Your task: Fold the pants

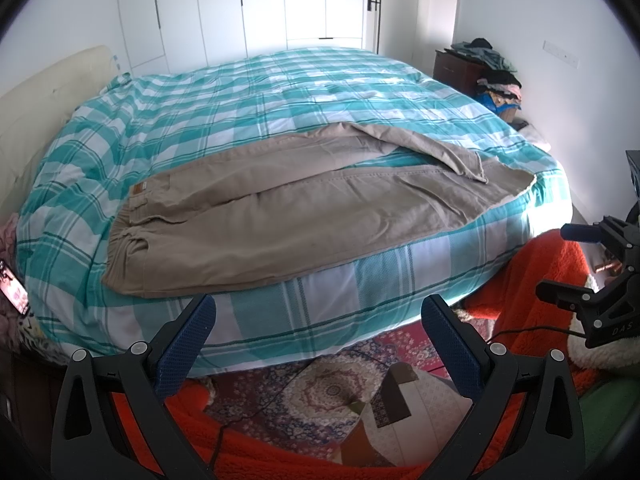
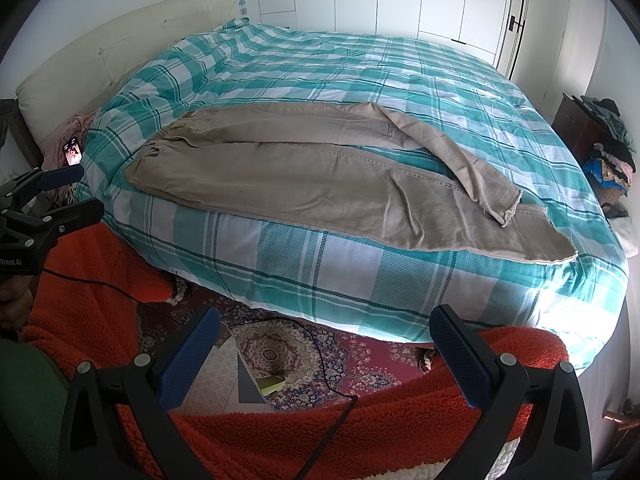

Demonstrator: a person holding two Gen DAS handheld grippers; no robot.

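Beige pants lie flat along the near edge of a bed with a teal and white checked cover. The waistband is at the left, the leg ends at the right. The far leg bends and crosses over the near leg close to its hem. My left gripper is open, held off the bed's near side below the pants, with nothing between its fingers. My right gripper is open too, also short of the bed edge. Each gripper shows in the other's view: right gripper, left gripper.
An orange fleece sleeve and a patterned rug fill the floor side. A phone lies by the cream headboard. A dark nightstand piled with clothes stands at the right. White wardrobe doors line the back wall.
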